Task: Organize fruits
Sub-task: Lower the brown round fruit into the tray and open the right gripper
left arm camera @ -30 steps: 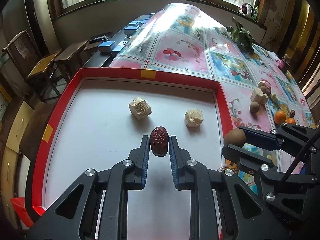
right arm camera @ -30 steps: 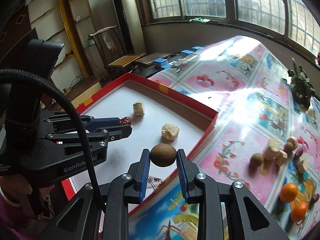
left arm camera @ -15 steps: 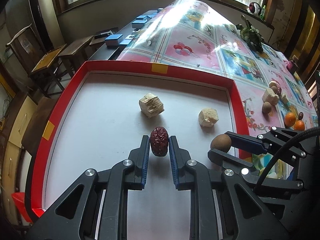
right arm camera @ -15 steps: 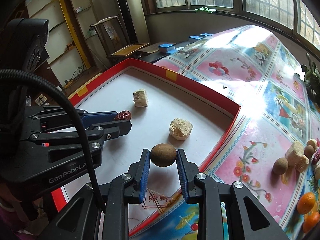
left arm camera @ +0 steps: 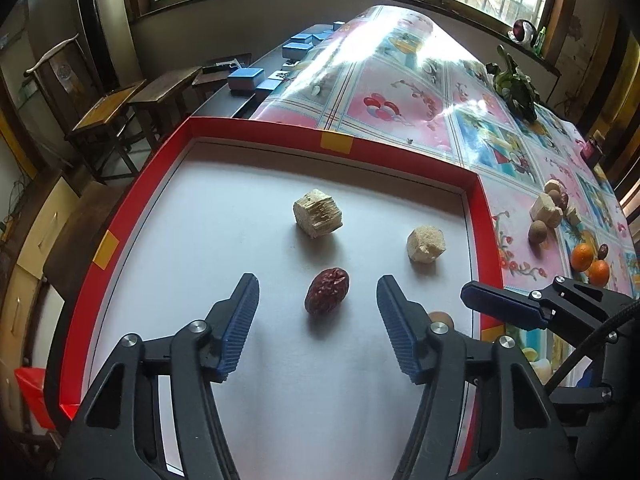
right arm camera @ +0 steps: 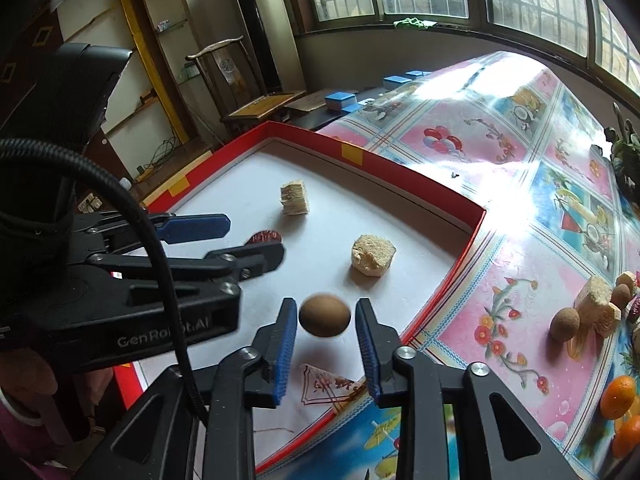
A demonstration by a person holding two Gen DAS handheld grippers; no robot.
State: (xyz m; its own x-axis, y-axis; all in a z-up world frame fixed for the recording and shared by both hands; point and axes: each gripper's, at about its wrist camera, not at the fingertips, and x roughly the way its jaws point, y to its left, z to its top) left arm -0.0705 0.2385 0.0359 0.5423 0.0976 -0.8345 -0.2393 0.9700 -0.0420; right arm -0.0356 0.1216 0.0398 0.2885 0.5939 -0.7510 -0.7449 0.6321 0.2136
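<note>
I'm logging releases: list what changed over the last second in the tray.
The left gripper opened and let go of the red date, now lying on the tray floor. The right gripper also opened; the brown fruit looks blurred between its fingers. Both pale chunks stayed put.

A wrinkled dark-red date (left arm camera: 327, 291) lies on the white floor of the red-rimmed tray (left arm camera: 400, 150). Beyond it sit two pale, rough-cut chunks (left arm camera: 318, 213), well apart. A smooth brown round fruit (right arm camera: 325, 315) shows blurred near the tray's right edge. On the counter (right arm camera: 500, 152) lie more chunks, a brown fruit (right arm camera: 564, 323) and two oranges (left arm camera: 590, 263), clustered together.
</note>
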